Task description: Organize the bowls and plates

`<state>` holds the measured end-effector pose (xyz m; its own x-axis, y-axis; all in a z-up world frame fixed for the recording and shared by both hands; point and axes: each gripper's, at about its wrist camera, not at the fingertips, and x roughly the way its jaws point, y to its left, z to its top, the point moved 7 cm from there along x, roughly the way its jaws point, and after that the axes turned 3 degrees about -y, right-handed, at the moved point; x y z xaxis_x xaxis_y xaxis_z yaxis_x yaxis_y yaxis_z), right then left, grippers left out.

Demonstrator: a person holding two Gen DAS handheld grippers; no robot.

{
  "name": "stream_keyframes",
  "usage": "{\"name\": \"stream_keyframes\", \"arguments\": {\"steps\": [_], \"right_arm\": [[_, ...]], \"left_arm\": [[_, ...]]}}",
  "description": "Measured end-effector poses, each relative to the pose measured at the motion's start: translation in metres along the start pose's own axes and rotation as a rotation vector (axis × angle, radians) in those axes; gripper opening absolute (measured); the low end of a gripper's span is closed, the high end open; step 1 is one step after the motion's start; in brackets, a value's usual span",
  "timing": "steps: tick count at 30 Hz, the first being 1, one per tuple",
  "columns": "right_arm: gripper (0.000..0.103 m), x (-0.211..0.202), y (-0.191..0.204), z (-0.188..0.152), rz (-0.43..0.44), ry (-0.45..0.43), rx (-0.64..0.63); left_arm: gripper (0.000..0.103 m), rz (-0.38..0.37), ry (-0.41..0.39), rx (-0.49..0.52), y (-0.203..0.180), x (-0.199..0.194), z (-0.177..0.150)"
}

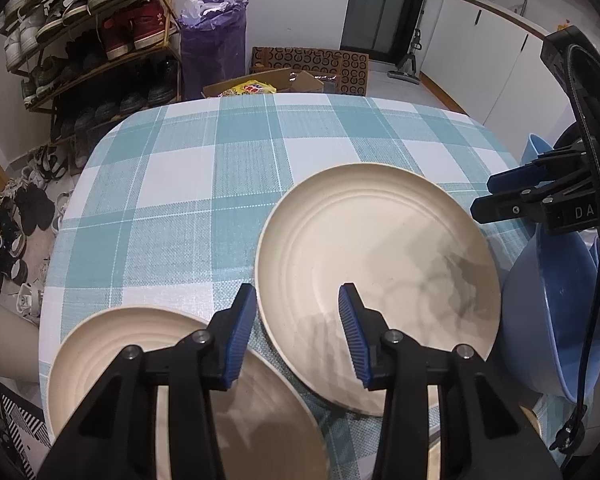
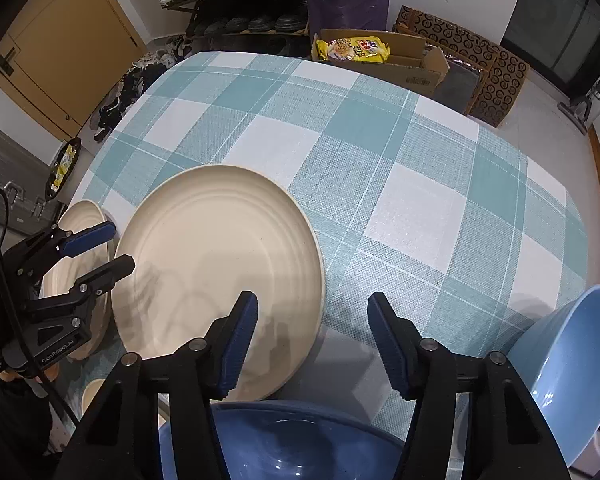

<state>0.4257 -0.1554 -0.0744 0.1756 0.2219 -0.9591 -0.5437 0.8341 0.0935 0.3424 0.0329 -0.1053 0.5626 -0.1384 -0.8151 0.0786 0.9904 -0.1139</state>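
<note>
Left wrist view: left gripper (image 1: 298,334) fingers part-open astride cream plate (image 1: 374,280) rim, apparently unclamped; right gripper (image 2: 312,344) half-open, empty, above blue bowl (image 2: 284,440); stacking not begun.

Two cream plates (image 1: 374,276) and blue bowls (image 2: 572,364) sit on a teal-and-white checked tablecloth (image 2: 400,184).

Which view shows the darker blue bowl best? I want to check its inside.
The right wrist view: the darker blue bowl lies below the right gripper, its inside open to view. The left wrist view shows it at the edge, partly hidden.
</note>
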Motion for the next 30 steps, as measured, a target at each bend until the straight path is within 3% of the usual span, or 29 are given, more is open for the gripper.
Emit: {"name": "stream_keyframes", "arguments": {"steps": [5,12,23,30], "right_arm": [[0.057,0.011,-0.001,-0.001,0.003,0.032,0.003],[0.048,0.027,0.000,-0.005,0.023,0.087,0.015],[0.047,0.032,0.002,-0.008,0.021,0.109,0.003],[0.035,0.037,0.000,-0.012,0.021,0.133,0.005]], "left_arm": [[0.042,0.007,0.019,0.004,0.000,0.005,-0.001],[0.042,0.009,0.029,0.014,0.001,0.007,-0.001],[0.042,0.014,0.038,0.023,0.001,0.015,0.001],[0.042,0.005,0.086,0.019,0.001,0.029,0.000]]}}
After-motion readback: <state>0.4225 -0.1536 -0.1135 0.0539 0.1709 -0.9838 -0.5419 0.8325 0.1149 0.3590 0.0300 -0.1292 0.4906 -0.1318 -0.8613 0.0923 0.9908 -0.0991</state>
